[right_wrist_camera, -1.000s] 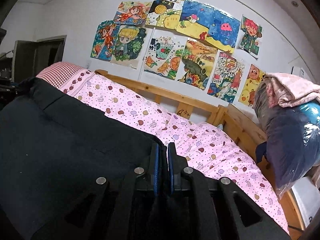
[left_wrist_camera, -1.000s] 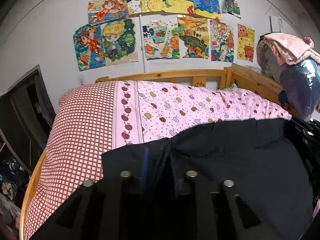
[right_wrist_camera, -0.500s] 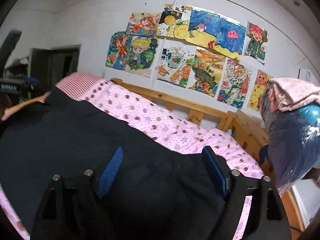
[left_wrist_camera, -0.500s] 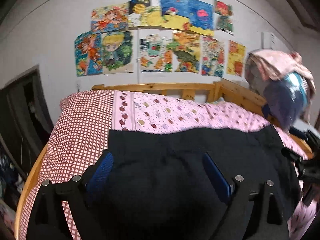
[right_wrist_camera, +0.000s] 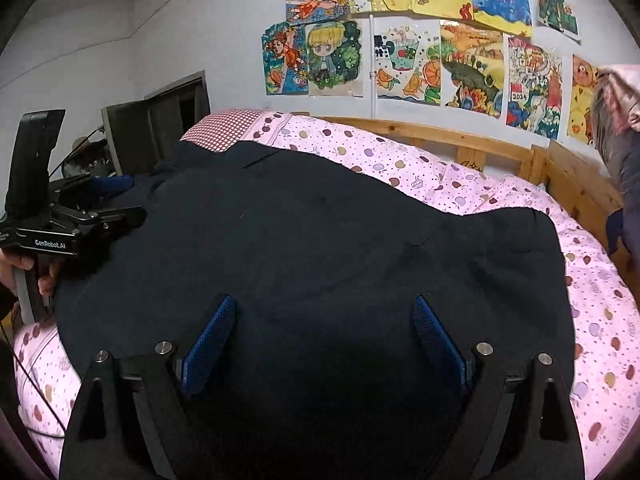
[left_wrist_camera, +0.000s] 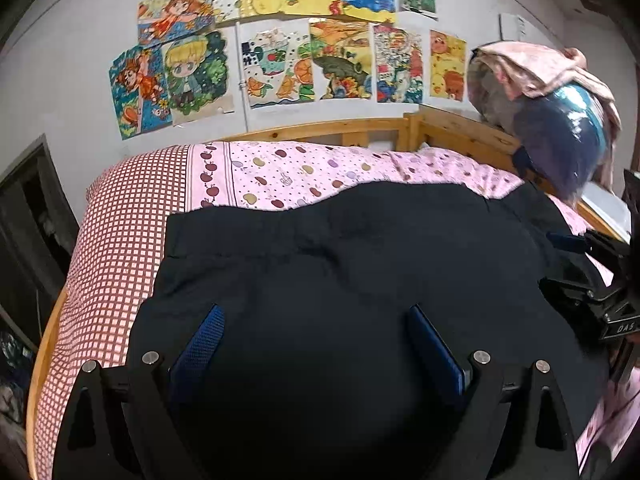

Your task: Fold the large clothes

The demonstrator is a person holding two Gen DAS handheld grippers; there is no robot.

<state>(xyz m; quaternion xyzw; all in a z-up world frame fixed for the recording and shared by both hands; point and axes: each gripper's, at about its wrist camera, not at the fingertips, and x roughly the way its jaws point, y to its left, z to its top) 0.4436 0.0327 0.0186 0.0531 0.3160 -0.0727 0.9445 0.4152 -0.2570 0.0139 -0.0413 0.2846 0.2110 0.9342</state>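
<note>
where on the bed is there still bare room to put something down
Free: the pink dotted strip between the dark garment and the wooden headboard, and the checked end beside it. The garment covers the middle.

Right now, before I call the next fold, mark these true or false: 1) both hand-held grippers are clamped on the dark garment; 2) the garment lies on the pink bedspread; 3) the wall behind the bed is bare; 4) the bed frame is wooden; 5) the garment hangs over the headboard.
1) False. The left hand-held gripper and the right hand-held gripper have just been opening; their blue pads stand wide apart above the dark garment, not pressing it.
2) True. It lies spread on the pink bedspread.
3) False. Colourful drawings cover the wall.
4) True. The bed frame is light wood.
5) False. The garment ends short of the headboard, with bedspread showing between them.
</note>
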